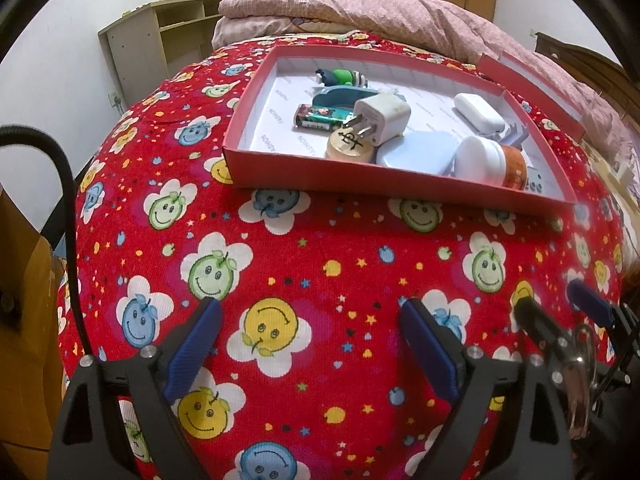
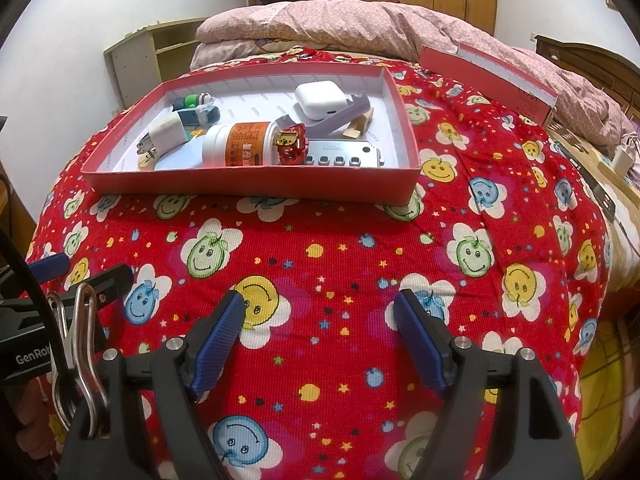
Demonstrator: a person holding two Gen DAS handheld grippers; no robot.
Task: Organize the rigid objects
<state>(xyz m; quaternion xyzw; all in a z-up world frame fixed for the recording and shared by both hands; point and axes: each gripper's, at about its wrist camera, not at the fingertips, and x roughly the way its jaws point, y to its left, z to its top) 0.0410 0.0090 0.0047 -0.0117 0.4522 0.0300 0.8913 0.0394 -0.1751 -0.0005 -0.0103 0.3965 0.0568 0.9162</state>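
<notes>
A shallow red box point(image 1: 320, 176) point(image 2: 256, 186) lies on the red smiley-print bedspread point(image 1: 320, 264). It holds several small items: a white plug adapter point(image 1: 382, 114), a white-and-orange bottle point(image 2: 236, 144), a white earbud case point(image 2: 320, 96), a grey keyed device point(image 2: 340, 158), a red toy point(image 2: 291, 145), a round wooden piece point(image 1: 347, 145). My left gripper point(image 1: 310, 312) stands open over bare bedspread, well short of the box, nothing between its blue pads. My right gripper point(image 2: 320, 308) is open too, also empty, beside the left one point(image 2: 80, 276).
The box lid point(image 2: 504, 76) leans on the pink quilt point(image 2: 360, 28) at the back right. A pale shelf unit point(image 1: 160, 40) stands against the left wall, wooden wardrobes behind. A black cable point(image 1: 68, 208) arcs at the left. A power strip point(image 2: 592, 184) lies at the bed's right edge.
</notes>
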